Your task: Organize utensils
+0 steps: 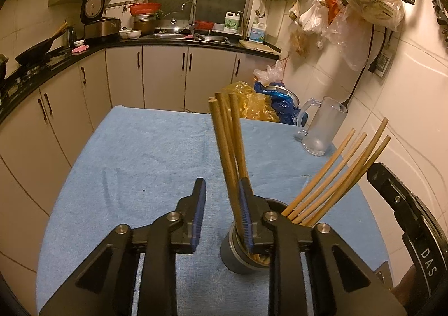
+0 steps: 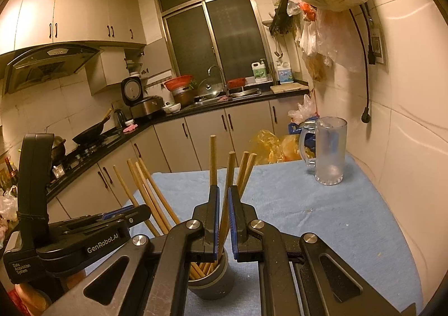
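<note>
I had both grippers over the table, which was draped in a nubbly blue cloth (image 1: 134,153). The task's things, a batch of slim, round wooden chopsticks (image 1: 226,148), stood in a short cylindrical grey holder (image 2: 215,279) with a smooth matte wall, set on the cloth near the table's front edge. From the left wrist view, three sticks rose nearly upright in a tight cluster, while four paler ones (image 1: 338,176) fanned out to the right, slightly bowed by the lens.

My left gripper (image 1: 224,198) had its tongs apart: a clear gap lay between the ribbed blue pads. The upright sticks leaned against the right-hand pad, the left-hand pad stood free of them, so nothing was pinched. No earlier picture let me judge more than that.

My right gripper (image 2: 224,204) had its tongs drawn almost together, only a narrow slit between the blue pads. One chopstick (image 2: 228,190) ran up through that slit; I could not tell from the view whether the pads actually pressed on it or whether it merely stood behind them. Another stick showed just behind the left finger.

Off to the far right of the cloth stood a frosted glass mug (image 2: 330,153) with a thick handle, upright and well apart from the holder. Crumpled yellow plastic bags (image 2: 268,145) lay beyond the table's far edge.
</note>
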